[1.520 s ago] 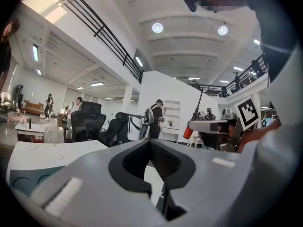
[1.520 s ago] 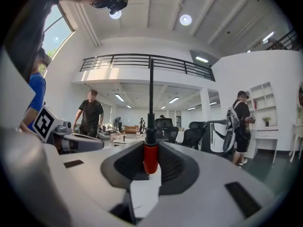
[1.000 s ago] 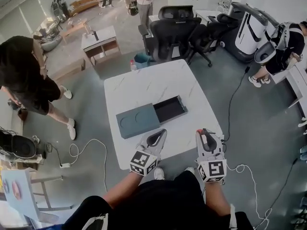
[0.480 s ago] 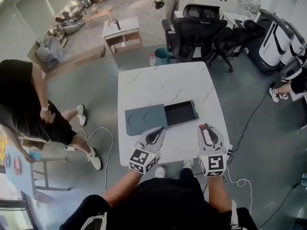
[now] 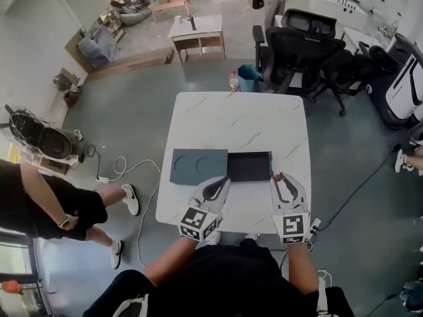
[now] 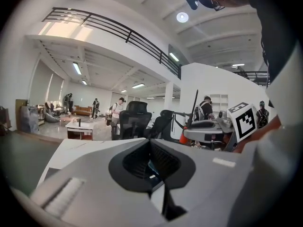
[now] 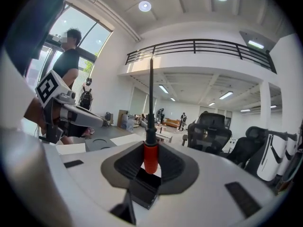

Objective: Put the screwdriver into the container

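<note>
**Entry: open workroom, bench with container, two hand-held grippers**

1. Room. Large open hall with a grey floor [image 5: 132, 121], white walls and a railed upper gallery [image 7: 199, 46] under ceiling lights.
2. Bench [image 5: 238, 121]. White, marble-patterned top, standing alone mid-floor; its far half is bare.
3. Surroundings.
   - Black office chairs [image 5: 297, 51] crowd the bench's far right corner.
   - A teal bin [image 5: 249, 78] and a bottle [image 5: 233, 81] stand on the floor at the far edge.
   - A low white table [image 5: 196, 32] stands well beyond.
   - A person in black [image 5: 46, 207] stands off to the left.
   - A white cable [image 5: 125, 170] loops across the floor beside them.
4. Container [image 5: 249, 166]. Dark shallow tray near the bench's front edge; its grey lid [image 5: 198, 166], with two round recesses, lies just beside it on the left.
5. Left gripper [image 5: 222, 182]. Held over the near edge of the container where lid and tray meet. Jaws a narrow gap apart, nothing between them.
6. Right gripper [image 5: 283, 179]. Just beside the tray's near right corner. Jaws pinch the screwdriver [image 7: 150, 157] by its red handle; the black shaft rises straight up out of the grip. The screwdriver is outside the container.
</note>
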`<state>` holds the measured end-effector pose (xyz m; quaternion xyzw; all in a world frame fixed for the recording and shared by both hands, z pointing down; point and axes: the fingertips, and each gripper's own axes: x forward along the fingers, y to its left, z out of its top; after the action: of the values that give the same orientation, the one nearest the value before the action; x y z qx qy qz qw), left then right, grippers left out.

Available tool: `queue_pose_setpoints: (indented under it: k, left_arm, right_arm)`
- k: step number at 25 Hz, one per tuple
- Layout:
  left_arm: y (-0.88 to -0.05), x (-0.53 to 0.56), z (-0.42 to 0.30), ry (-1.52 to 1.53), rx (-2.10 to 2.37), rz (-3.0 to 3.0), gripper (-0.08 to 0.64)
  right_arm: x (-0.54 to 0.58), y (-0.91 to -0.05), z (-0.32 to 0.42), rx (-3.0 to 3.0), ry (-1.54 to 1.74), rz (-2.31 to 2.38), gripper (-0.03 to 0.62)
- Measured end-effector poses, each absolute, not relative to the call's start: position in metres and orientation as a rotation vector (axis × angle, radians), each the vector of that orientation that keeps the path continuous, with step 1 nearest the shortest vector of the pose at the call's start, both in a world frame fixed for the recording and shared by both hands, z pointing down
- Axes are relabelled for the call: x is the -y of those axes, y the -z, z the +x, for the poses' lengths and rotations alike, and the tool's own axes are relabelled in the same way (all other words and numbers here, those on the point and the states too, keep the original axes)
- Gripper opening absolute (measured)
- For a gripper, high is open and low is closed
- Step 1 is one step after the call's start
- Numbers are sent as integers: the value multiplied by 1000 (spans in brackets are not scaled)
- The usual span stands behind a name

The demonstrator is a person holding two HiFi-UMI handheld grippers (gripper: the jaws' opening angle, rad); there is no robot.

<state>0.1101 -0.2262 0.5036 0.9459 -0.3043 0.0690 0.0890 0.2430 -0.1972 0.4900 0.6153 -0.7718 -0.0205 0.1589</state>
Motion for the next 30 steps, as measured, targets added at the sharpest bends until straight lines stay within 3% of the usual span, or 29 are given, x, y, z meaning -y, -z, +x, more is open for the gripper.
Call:
queue_pose_setpoints:
  k: [16, 30]
  left_arm:
    - [-525, 232, 104, -273, 1183, 2663, 9]
    - [-541, 263, 71, -228, 1159, 2623, 9]
  right_arm:
    - [253, -558, 254, 2309, -76, 1478, 95]
    - [286, -620, 230, 1996, 121, 1136, 95]
